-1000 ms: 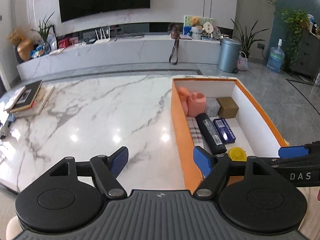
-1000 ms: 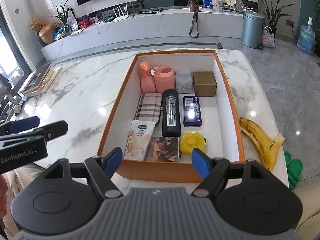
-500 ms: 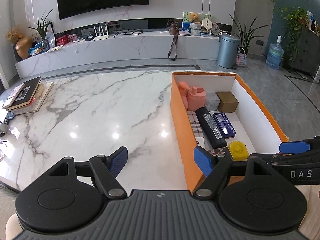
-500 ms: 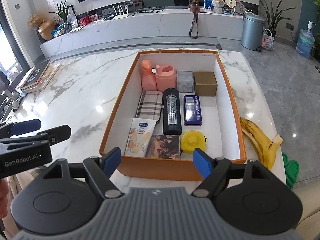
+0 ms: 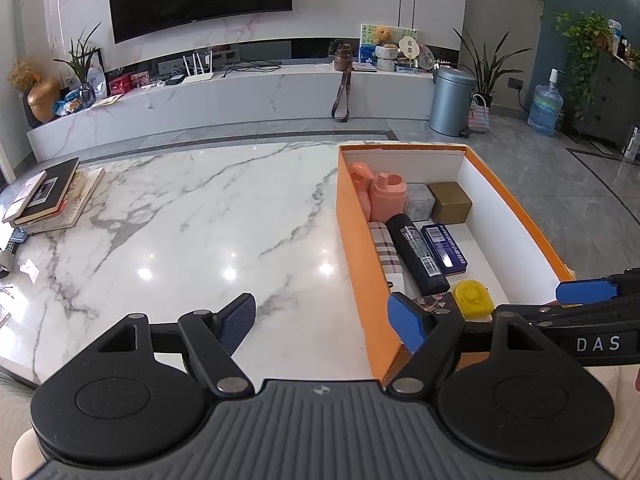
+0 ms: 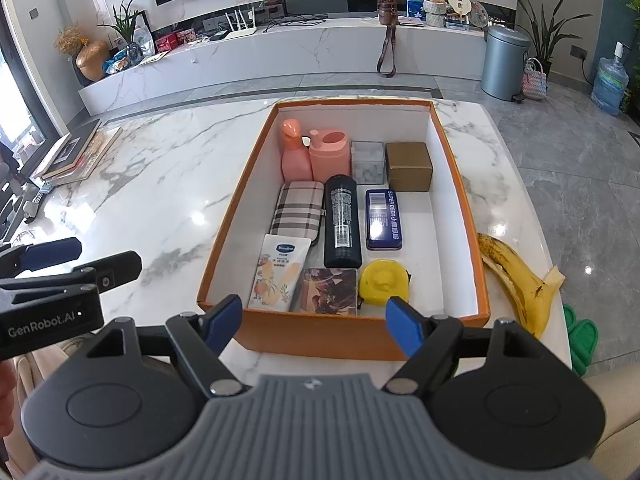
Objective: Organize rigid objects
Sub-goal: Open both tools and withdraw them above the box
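Note:
An orange box [image 6: 340,334] with white inner walls sits on the marble table and holds several items: two pink bottles [image 6: 297,156], a gold box [image 6: 409,166], a plaid case [image 6: 298,210], a black bottle [image 6: 341,220], a blue tin [image 6: 383,219], a yellow tape measure [image 6: 381,283], a lotion tube [image 6: 279,272] and a picture card [image 6: 325,291]. My right gripper [image 6: 314,322] is open and empty before the box's near wall. My left gripper [image 5: 324,322] is open and empty, left of the box [image 5: 360,240], above the table.
A banana [image 6: 516,280] lies on the table right of the box. A stack of books [image 5: 48,196] sits at the table's far left. Green slippers [image 6: 582,340] lie on the floor at the right. A TV console and bin stand beyond.
Both grippers have pulled back and risen slightly, so the box looks a little farther away. Nothing in the box has moved.

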Tool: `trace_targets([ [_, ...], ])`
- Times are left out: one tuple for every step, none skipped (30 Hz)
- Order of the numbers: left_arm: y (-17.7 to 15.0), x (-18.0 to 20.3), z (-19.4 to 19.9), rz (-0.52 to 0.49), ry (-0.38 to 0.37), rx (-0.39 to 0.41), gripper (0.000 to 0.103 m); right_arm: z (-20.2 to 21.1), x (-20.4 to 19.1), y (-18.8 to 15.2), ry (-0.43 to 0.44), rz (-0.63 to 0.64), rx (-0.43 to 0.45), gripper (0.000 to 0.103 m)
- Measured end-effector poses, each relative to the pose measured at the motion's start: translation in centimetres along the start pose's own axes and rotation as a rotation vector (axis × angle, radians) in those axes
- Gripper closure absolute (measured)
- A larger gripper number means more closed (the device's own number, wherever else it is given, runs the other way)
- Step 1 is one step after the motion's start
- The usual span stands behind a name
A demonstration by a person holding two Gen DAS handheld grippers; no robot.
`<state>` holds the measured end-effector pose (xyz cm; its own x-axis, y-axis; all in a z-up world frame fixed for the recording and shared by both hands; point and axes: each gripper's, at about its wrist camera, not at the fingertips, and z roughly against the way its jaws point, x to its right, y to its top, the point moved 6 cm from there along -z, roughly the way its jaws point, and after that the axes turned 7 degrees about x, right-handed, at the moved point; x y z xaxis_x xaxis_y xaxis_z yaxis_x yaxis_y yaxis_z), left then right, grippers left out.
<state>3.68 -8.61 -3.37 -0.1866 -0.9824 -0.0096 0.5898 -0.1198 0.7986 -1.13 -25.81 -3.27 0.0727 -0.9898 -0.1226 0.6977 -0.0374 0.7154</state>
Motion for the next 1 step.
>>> trace_targets([
  [0.05, 0.04, 0.0, -0.001, 0.002, 0.001, 0.014, 0.02, 0.01, -0.01, -0.001, 0.0, 0.0, 0.023],
])
